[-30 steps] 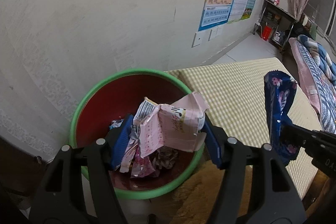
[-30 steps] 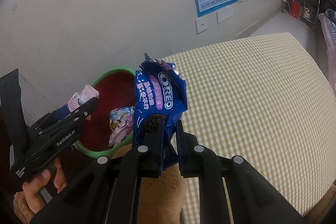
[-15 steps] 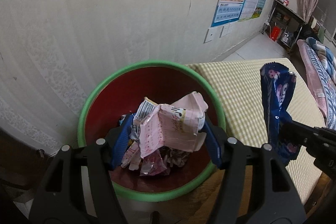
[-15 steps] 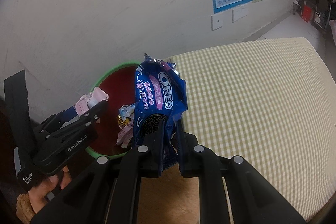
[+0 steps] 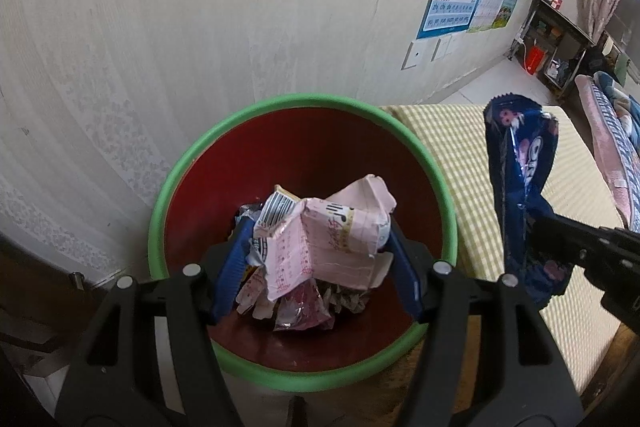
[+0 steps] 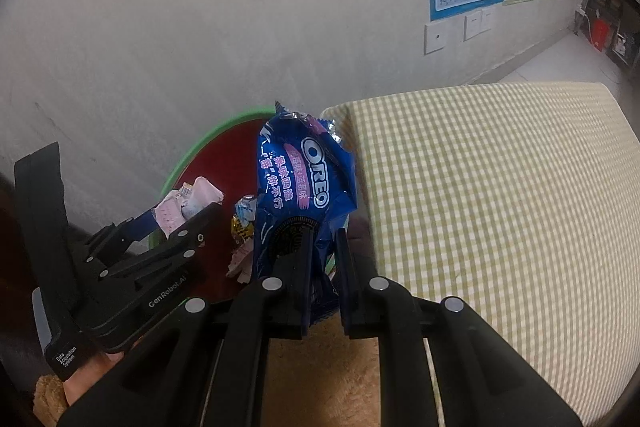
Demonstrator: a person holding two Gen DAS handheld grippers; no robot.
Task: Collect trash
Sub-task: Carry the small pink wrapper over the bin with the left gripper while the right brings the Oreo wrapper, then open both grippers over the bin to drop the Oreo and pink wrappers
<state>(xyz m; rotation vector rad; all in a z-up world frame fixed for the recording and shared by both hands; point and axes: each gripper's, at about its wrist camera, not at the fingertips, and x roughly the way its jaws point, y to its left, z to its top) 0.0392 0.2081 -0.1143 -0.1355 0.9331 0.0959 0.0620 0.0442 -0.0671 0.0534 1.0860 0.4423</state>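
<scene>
The left gripper point(image 5: 320, 251) pinched a crumpled pink paper carton point(image 5: 328, 243) between its blue-padded fingers point(image 5: 234, 267), directly over the round red bin with a green rim point(image 5: 176, 183). Wrappers point(image 5: 304, 311) lay at the bin's bottom. The right gripper point(image 6: 322, 255) had its fingers pressed together on a blue foil Oreo biscuit wrapper point(image 6: 308, 183), which stood upright at three o'clock from the bin, over the bin's edge beside the yellow-and-white checked tablecloth point(image 6: 500, 207). At eight o'clock in the right wrist view, a person's hand point(image 6: 86, 379) showed beneath the left gripper.
</scene>
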